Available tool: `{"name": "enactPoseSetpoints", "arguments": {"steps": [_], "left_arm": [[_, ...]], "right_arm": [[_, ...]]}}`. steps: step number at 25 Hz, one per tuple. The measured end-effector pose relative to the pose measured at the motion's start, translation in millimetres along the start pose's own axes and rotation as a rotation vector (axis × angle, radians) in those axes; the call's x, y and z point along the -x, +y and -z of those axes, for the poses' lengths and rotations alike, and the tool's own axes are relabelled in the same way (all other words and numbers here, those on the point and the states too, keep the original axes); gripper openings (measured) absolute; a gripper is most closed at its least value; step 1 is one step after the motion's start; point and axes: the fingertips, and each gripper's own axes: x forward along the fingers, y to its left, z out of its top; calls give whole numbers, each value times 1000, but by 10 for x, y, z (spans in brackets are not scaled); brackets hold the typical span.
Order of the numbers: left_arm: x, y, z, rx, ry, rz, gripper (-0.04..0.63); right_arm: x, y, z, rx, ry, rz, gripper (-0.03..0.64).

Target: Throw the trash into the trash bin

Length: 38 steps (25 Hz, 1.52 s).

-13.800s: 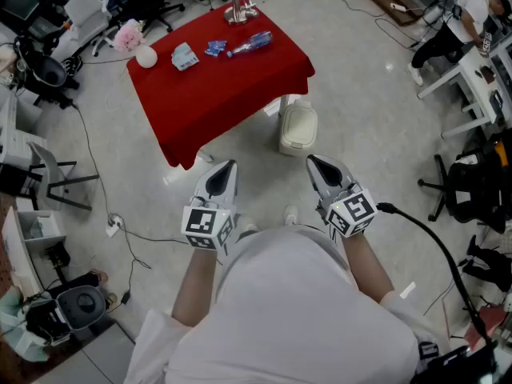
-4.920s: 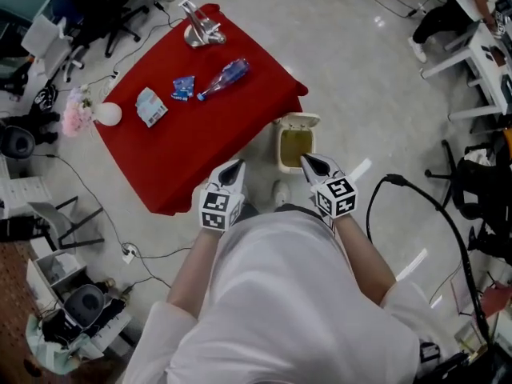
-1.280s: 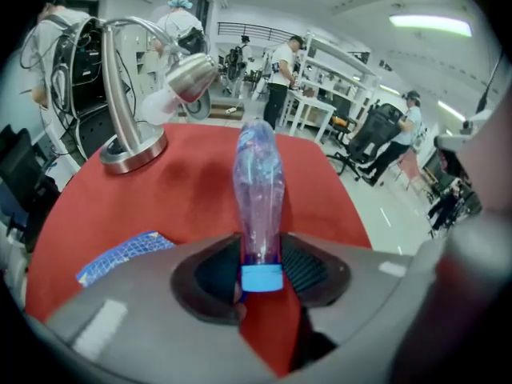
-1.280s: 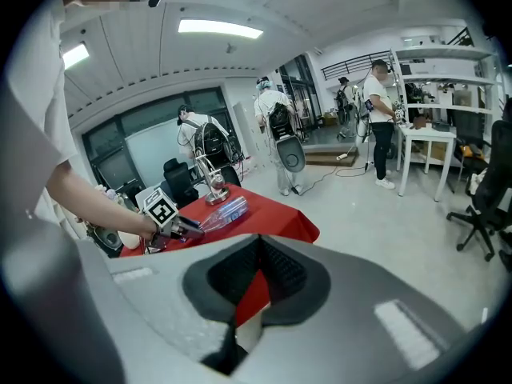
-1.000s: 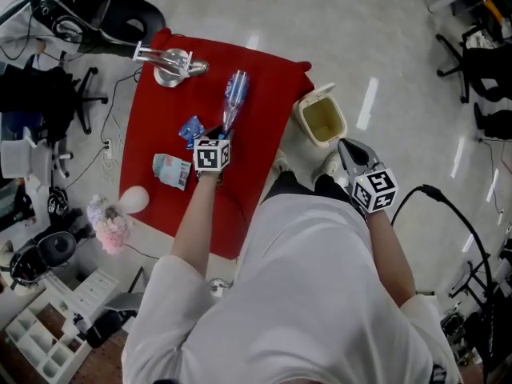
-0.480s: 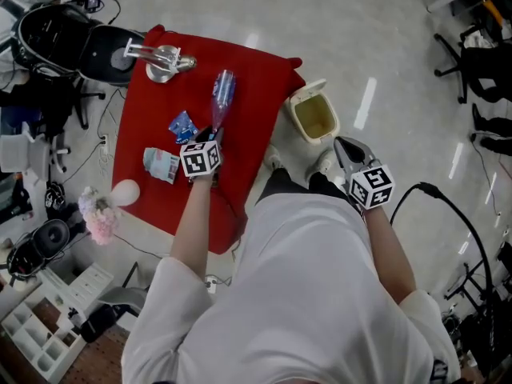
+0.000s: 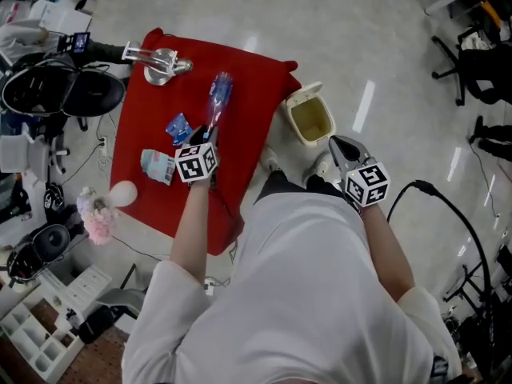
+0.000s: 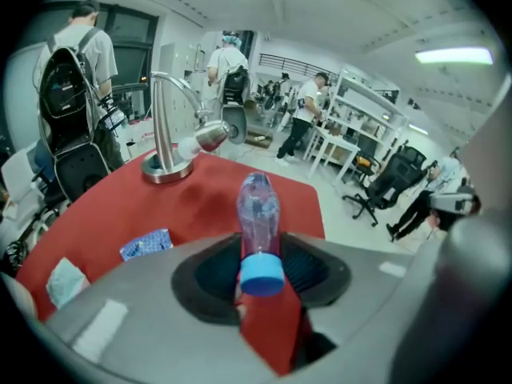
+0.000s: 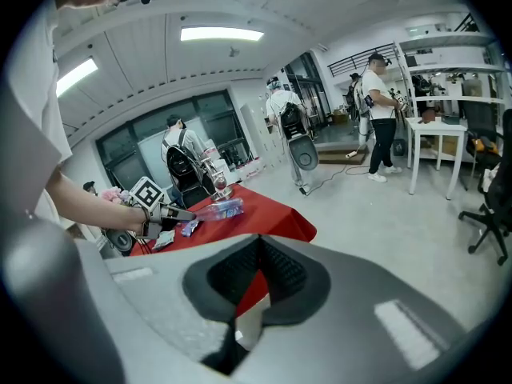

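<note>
Grey shiny floor surrounds a table under a red cloth [image 7: 250,114], and people stand among desks and chairs further back in the room. From the head view, the left arm [image 7: 188,226] reaches forward over the cloth with the forearm bare and nearly straight. The left gripper [image 7: 206,137] points away from the body and slopes downward. Its jaws grasp the bottle [image 7: 218,101] at the neck, just above the blue cap [image 8: 262,275], so the cap faces the hand and the body of the bottle points away. In the right gripper view the bottle is seen above the cloth, tilted and not lying on it.

A blue wrapper [image 7: 178,126] and a tissue pack [image 7: 156,166] lie on the cloth just left of this gripper. A metal stand [image 7: 160,62] is at the far edge of the cloth.

The right arm [image 7: 384,242] stays close to the body, bent at the elbow. The right gripper [image 7: 338,144] points forward and down over the floor, with its tips together and nothing between them. The bin [image 7: 294,126] stands on the floor beside the right corner of the table, with its lid open, between the two grippers and nearer to the right one. The bottle is well apart from the bin.
</note>
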Motion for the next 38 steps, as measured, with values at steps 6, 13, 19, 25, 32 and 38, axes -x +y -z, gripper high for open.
{"name": "enactPoseSetpoints", "arguments": {"steps": [6, 13, 19, 25, 32, 38], "left_arm": [[102, -38, -183, -10, -42, -39, 163], [279, -87, -515, -38, -113, -58, 163], [429, -163, -783, -68, -162, -79, 163], [478, -256, -969, -129, -194, -91, 162], [536, -353, -1029, -152, -212, -96, 161], [604, -428, -1079, -164, -226, -92, 161]], "right_arm": [[-3, -49, -4, 2, 5, -10, 0], [-69, -51, -40, 12, 9, -29, 0], [-57, -45, -39, 18, 3, -39, 0], [-51, -88, -34, 17, 0, -40, 0], [22, -141, -2, 8, -2, -30, 0], [53, -158, 26, 2, -5, -31, 0]]}}
